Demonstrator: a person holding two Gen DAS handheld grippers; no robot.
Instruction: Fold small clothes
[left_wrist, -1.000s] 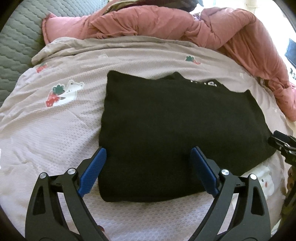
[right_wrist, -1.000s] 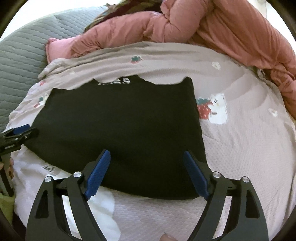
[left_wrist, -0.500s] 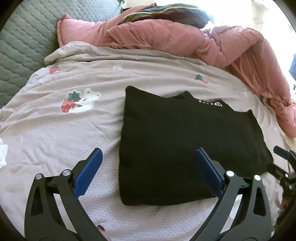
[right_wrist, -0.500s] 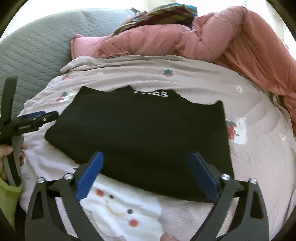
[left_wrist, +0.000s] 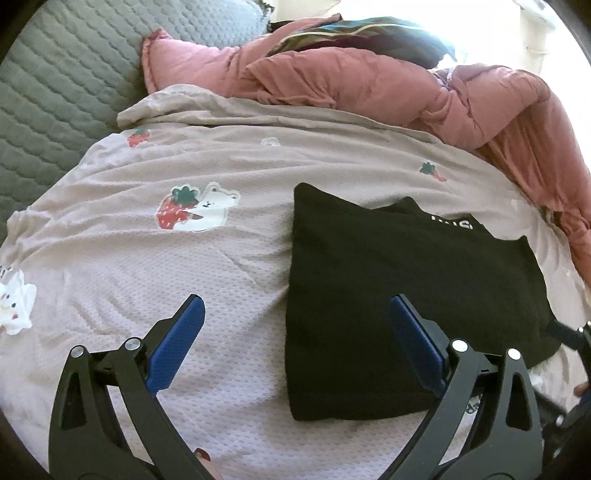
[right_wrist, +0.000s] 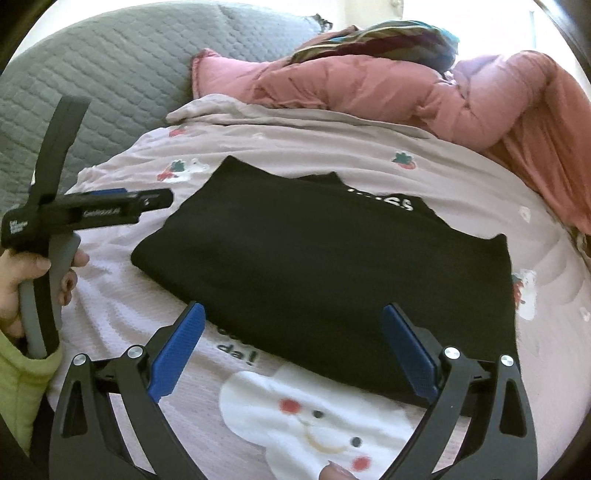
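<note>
Both grippers, left gripper (left_wrist: 293, 326) and right gripper (right_wrist: 293, 334), gape wide and hold nothing. A folded black garment (right_wrist: 325, 266) lies flat on the printed bedsheet (left_wrist: 147, 266).

I see matt black knit cloth, the folded garment (left_wrist: 406, 295), on a waffle-textured bedsheet (left_wrist: 229, 280); my left claw (left_wrist: 295, 332) has ribbed blue pads (left_wrist: 175, 347).

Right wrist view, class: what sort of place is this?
Probably a bedroom: a folded black garment lies on a beige strawberry-print bedsheet, with a rumpled pink duvet and grey quilted cover behind.
</note>
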